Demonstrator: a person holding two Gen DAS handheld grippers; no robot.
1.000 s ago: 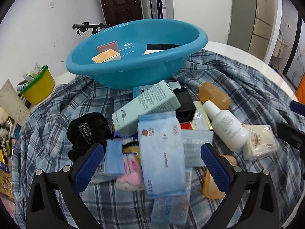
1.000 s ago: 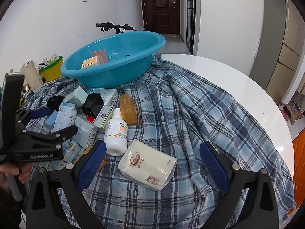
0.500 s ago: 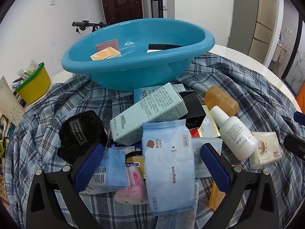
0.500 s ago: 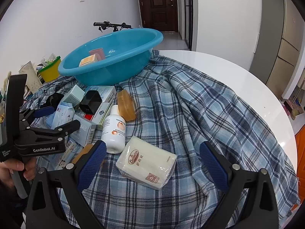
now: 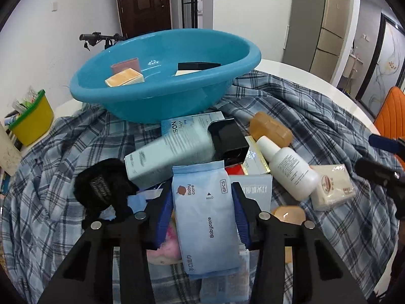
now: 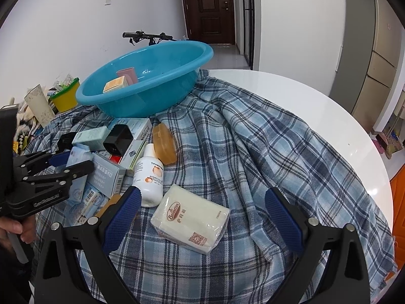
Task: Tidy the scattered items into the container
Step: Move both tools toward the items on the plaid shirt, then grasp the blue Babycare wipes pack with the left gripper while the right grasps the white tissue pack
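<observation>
Left gripper point(image 5: 202, 217): jaws have just been closing; blue fingers point(image 5: 163, 217) now pressed against both long edges of the pale blue wipes pack point(image 5: 205, 217). Pack lies on top of the heap, long axis running away from the camera toward the blue basin point(image 5: 164, 106), printed face up.

Around it: black knit item point(image 5: 101, 187) to the left; pale green carton point(image 5: 172, 157) lying across just beyond the pack's far end; black box point(image 5: 229, 141) and amber soap bar point(image 5: 270, 129) further on; white bottle point(image 5: 291, 172) to the right, cap pointing toward the basin; wrapped cream soap pack point(image 5: 331, 187) beside it. Pink item point(image 5: 167, 248) and more packets under the pack. All on a plaid cloth point(image 6: 253, 152) over a white round surface point(image 6: 329, 116).

Basin stands beyond the heap; already inside: an orange box point(image 5: 124, 77), a pink cup point(image 5: 125, 64), a black flat item point(image 5: 198, 65).

Right gripper point(image 6: 200, 217): fingers spread wide, empty, cream soap pack between them, untouched. Yellow tub point(image 6: 65, 96) at far left.
</observation>
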